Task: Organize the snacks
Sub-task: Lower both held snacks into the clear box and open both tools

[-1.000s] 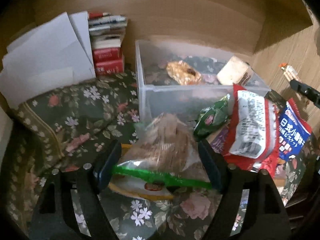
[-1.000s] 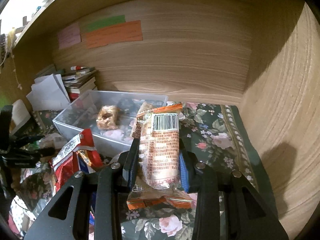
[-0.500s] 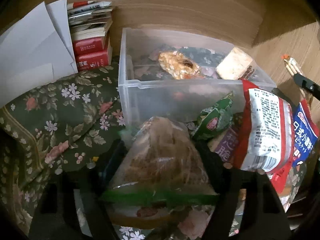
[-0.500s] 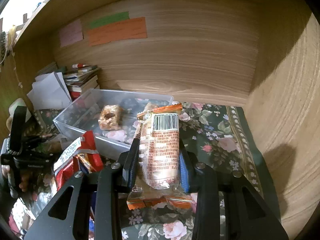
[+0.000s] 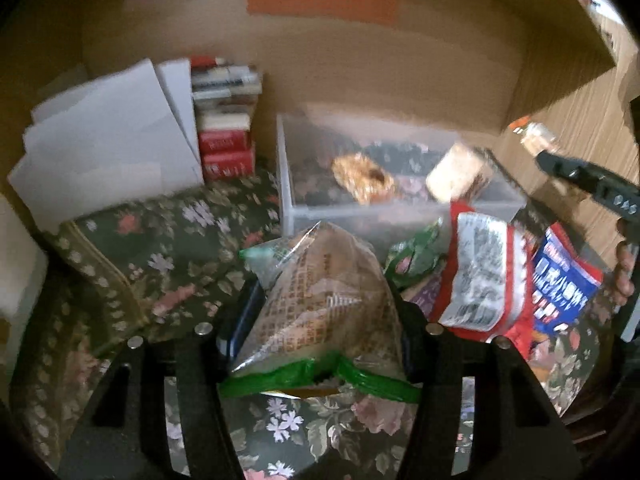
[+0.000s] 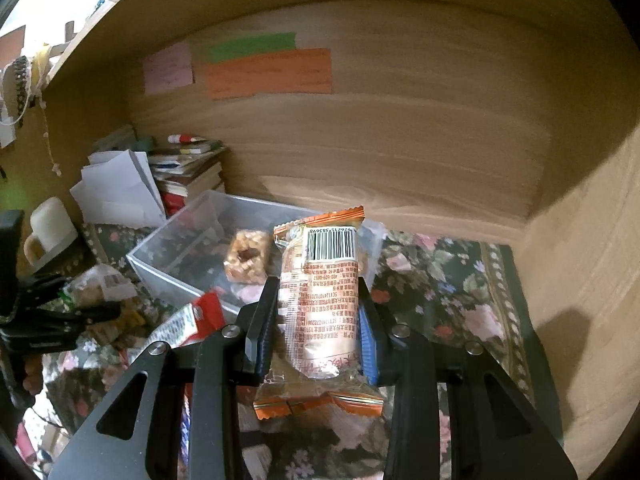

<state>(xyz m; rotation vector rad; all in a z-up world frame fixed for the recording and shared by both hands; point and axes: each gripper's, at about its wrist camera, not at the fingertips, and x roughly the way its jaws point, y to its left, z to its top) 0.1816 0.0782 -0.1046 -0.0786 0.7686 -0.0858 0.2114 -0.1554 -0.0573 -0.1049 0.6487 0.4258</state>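
Note:
My left gripper [image 5: 320,312] is shut on a clear bag of brown snacks with a green seal [image 5: 324,304], held above the floral cloth in front of the clear plastic bin [image 5: 400,216]. My right gripper [image 6: 318,312] is shut on an orange-edged snack packet with a barcode [image 6: 320,288], held upright to the right of the bin [image 6: 168,268]. The bin holds a wrapped nut cake [image 5: 362,178] [image 6: 246,256] and a pale wrapped block [image 5: 458,172]. A red-and-white packet [image 5: 480,276], a green packet [image 5: 416,256] and a blue packet [image 5: 560,284] lie right of the left gripper.
A stack of books [image 5: 226,120] and white papers [image 5: 108,140] stand at the back left against the wooden wall. A white mug [image 6: 50,228] sits at the far left. Wooden panels close in the back and right. Floral cloth [image 6: 460,300] covers the surface.
My left gripper has lifted and pulled back with the clear bag, so the bin looks farther away. My right gripper has risen slightly with its packet still held.

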